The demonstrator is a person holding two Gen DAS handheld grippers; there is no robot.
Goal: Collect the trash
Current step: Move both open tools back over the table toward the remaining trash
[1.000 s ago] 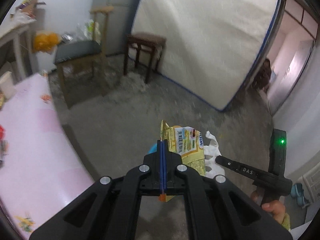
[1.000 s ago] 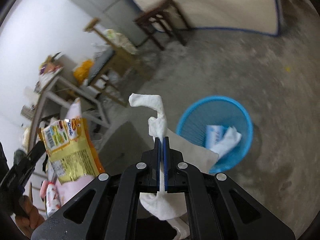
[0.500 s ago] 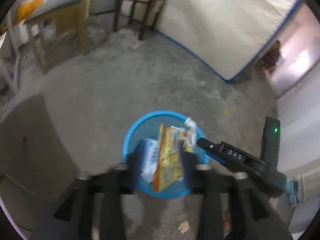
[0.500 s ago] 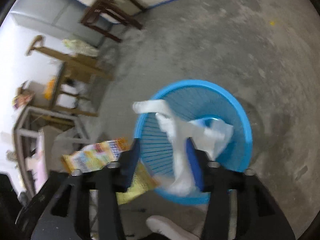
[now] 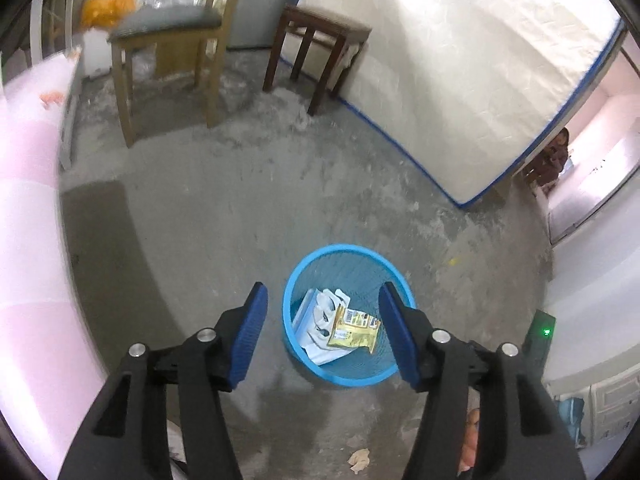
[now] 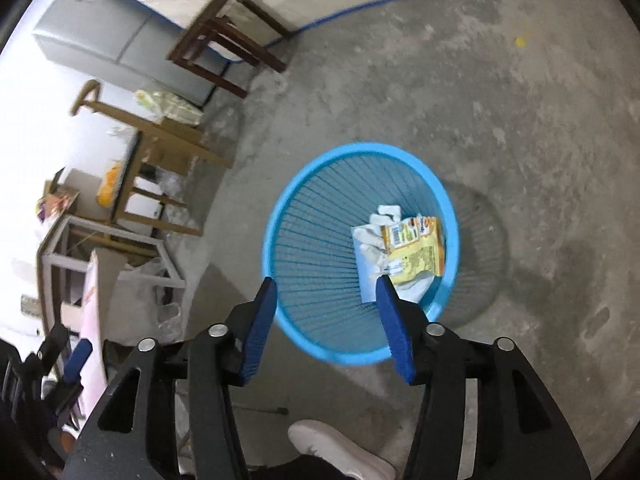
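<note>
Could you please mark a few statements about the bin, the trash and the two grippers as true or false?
1. The yellow snack wrapper lies inside the blue basket. True.
2. The left gripper is clamped on the wrapper. False: its jaws stand apart with nothing between the pads, having just been opening.
3. The white tissue lies in the basket next to the wrapper. True.
4. The right gripper holds the tissue. False: it is open and empty, its jaws having just been opening.
5. The basket lies tipped on its side. False: it stands upright on the concrete floor.
</note>
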